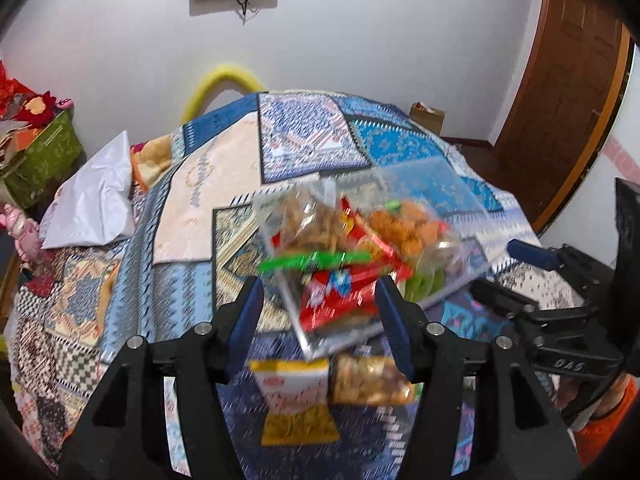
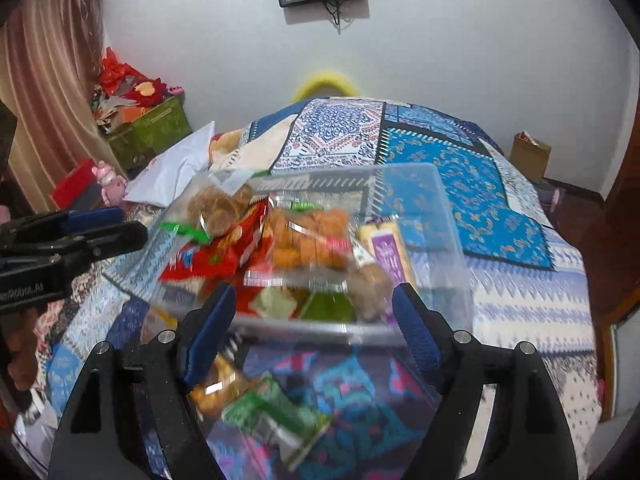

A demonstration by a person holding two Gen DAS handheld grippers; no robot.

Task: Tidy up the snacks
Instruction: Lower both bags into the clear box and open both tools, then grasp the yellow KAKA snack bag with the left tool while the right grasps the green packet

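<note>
Left gripper [image 1: 318,314] angled down over the patterned blue bedspread [image 1: 200,184], fingers spread, pinching nothing. Frame centre: clear plastic snack-filled container [image 2: 436,200] resting on the bed. Right gripper [image 2: 314,326] likewise angled down, fingers spread wide, empty.

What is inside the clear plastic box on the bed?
The clear plastic box holds snack packets: brown crackers, orange fried pieces, a red packet and a purple packet. What lies underneath them is covered and blurred.

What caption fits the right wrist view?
Open right gripper facing a clear plastic box piled with snack packets, loose packets lying before it on the patterned bedspread.
</note>
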